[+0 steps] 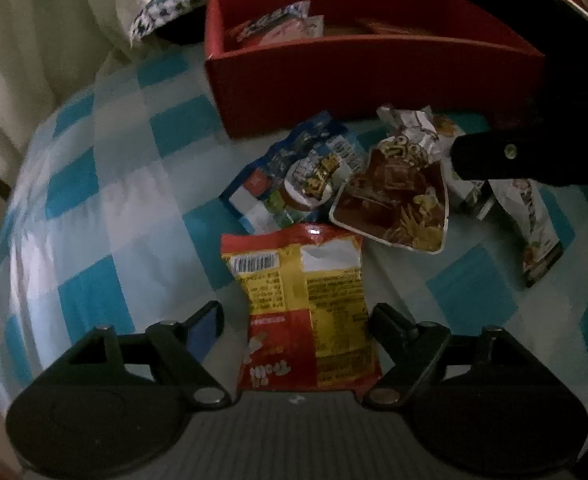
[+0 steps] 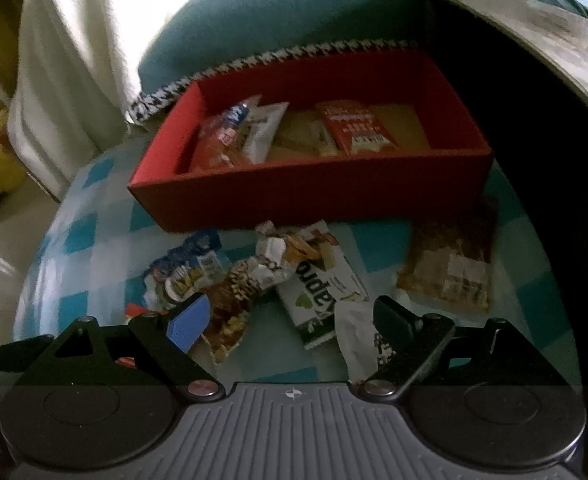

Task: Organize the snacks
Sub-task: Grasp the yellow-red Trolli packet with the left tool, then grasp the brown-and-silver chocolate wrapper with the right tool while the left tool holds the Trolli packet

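A red box [image 1: 334,80] stands at the back of a blue-and-white checked cloth and holds several snack packets [image 2: 294,132]. In front of it lie loose snacks: a red-and-yellow packet [image 1: 306,304], a blue packet [image 1: 294,176], a brown packet [image 1: 398,196] and white packets [image 1: 534,220]. My left gripper [image 1: 298,320] is open with its fingers on either side of the red-and-yellow packet. My right gripper [image 2: 289,320] is open and empty above a white-and-green packet [image 2: 322,292] and the brown packet [image 2: 233,300]. It shows as a dark shape in the left wrist view [image 1: 502,156].
A flat brown snack bag [image 2: 450,268] lies at the right of the cloth. Behind the box [image 2: 314,196] are a teal cushion [image 2: 294,20] and a white cloth [image 2: 73,60]. A round table edge [image 2: 534,32] curves at the upper right.
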The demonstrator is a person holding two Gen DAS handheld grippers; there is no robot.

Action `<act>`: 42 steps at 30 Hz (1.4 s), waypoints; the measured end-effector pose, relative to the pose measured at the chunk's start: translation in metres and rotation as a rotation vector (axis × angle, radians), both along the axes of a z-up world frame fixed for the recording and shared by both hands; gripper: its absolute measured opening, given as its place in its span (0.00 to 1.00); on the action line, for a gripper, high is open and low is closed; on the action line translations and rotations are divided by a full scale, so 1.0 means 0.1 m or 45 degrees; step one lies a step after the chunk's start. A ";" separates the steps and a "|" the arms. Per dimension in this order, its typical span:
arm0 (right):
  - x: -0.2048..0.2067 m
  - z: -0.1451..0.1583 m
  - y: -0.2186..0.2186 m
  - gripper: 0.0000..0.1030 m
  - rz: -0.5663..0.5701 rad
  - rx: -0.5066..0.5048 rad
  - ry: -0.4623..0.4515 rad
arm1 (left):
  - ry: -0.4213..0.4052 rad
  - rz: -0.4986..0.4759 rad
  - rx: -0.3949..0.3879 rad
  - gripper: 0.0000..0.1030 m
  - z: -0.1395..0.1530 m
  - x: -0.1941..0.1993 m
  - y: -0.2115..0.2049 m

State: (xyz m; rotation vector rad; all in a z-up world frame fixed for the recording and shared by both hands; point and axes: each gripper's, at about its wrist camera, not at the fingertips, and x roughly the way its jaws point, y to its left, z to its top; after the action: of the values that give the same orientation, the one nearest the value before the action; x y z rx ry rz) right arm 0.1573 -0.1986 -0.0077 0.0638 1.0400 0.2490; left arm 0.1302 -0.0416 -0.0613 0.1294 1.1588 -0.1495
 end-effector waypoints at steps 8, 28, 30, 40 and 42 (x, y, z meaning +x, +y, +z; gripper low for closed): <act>0.02 -0.03 0.02 0.90 -0.004 0.037 0.030 | -0.018 0.026 -0.021 0.52 0.04 0.00 0.11; 0.25 -0.34 0.36 0.93 -0.023 0.199 0.205 | 0.061 0.111 -0.134 0.48 0.07 0.00 0.54; 0.23 -0.32 0.42 0.91 -0.016 0.174 0.200 | 0.065 0.118 -0.140 0.48 0.08 0.01 0.56; 0.24 -0.48 0.54 0.92 0.039 0.267 0.272 | 0.064 0.109 -0.136 0.48 0.08 0.00 0.56; 0.25 -0.47 0.54 0.90 0.035 0.250 0.242 | 0.062 0.117 -0.144 0.48 0.08 -0.01 0.58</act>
State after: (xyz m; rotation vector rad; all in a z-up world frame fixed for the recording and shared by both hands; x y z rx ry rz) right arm 0.1820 -0.1447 -0.0551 0.2544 1.2036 0.3754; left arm 0.1296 0.0161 -0.0538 -0.0270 1.1994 -0.1373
